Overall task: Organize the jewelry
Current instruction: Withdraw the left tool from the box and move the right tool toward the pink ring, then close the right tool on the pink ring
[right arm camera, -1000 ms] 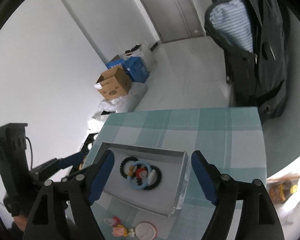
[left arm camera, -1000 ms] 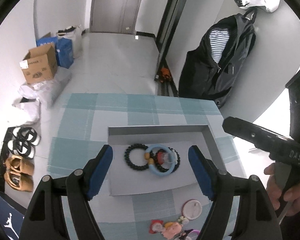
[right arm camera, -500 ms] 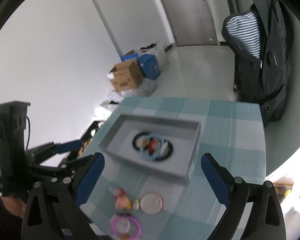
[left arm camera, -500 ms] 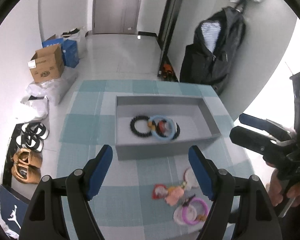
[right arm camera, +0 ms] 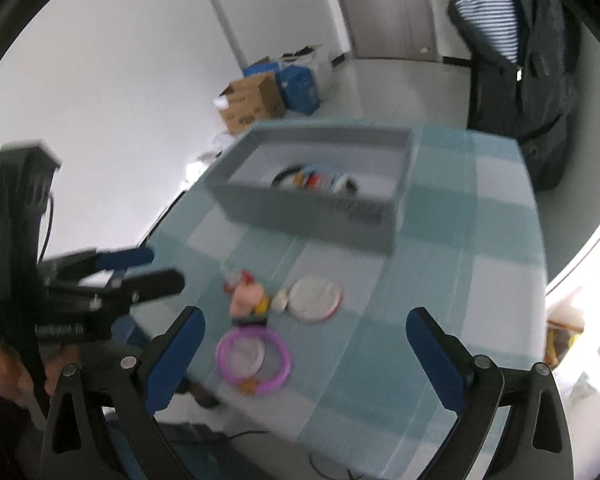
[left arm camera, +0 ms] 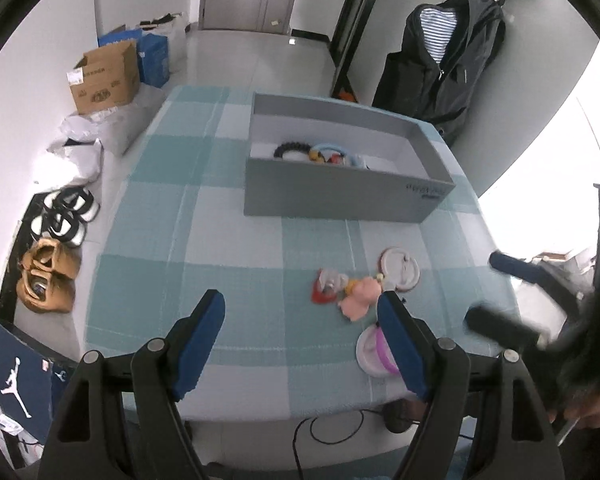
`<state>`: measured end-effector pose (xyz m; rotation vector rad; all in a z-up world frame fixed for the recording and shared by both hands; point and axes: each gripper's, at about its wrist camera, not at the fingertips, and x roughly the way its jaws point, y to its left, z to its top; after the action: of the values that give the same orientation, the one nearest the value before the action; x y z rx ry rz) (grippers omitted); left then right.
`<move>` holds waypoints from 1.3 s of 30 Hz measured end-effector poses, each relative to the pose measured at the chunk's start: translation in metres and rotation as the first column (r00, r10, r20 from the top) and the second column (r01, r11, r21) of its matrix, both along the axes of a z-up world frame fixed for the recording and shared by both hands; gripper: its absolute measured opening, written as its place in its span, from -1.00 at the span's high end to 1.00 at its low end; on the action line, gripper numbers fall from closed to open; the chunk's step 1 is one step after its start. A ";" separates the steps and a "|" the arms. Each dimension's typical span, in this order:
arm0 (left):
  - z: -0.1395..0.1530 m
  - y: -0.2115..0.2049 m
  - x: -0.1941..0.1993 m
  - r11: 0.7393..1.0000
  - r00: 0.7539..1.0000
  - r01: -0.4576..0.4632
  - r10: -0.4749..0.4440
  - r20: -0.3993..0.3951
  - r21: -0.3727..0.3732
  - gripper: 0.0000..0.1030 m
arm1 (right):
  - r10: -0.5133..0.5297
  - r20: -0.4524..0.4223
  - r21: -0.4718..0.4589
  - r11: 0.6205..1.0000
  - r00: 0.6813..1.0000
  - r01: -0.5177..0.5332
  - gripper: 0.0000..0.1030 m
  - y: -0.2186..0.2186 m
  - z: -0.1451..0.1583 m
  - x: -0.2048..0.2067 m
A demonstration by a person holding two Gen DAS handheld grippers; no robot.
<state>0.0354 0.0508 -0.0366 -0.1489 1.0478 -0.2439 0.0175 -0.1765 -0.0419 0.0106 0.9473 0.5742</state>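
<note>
left gripper (left arm camera: 300,320): jaws apart, empty, lower centre
right gripper (right arm camera: 304,340): jaws just widened, nothing between
grey box (left arm camera: 340,196): upper centre, bracelets (left arm camera: 320,154) inside

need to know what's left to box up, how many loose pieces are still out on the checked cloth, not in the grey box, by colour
white round pieces: 2 (one lies inside the purple ring)
purple ring: 1
pink and red charm cluster: 1
total: 4
</note>
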 end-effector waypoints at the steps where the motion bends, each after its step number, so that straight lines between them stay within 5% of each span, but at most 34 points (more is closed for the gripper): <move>1: -0.001 0.001 -0.001 1.000 1.000 0.000 0.000 0.000 -0.001 -0.46 | 0.014 -0.003 -0.001 1.000 1.000 -0.014 -0.97 0.003 -0.003 -0.005; 12: -0.009 0.010 -0.001 1.000 1.000 -0.019 0.019 -0.010 0.004 -0.47 | 0.020 -0.035 -0.049 0.999 0.999 -0.022 -0.90 0.034 -0.028 -0.025; 26: -0.012 0.029 0.000 0.997 0.997 -0.080 0.080 -0.011 0.000 -0.47 | 0.056 -0.006 -0.204 0.977 0.998 -0.056 -0.05 0.061 -0.038 -0.031; 39: -0.019 0.019 0.004 0.998 0.998 -0.030 0.026 -0.060 -0.063 -0.47 | -0.001 -0.059 -0.066 0.998 0.998 -0.002 0.01 0.038 -0.029 -0.020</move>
<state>0.0391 0.0696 -0.0555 -0.2297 1.0963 -0.2489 -0.0027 -0.1385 -0.0710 -0.0322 1.0231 0.5452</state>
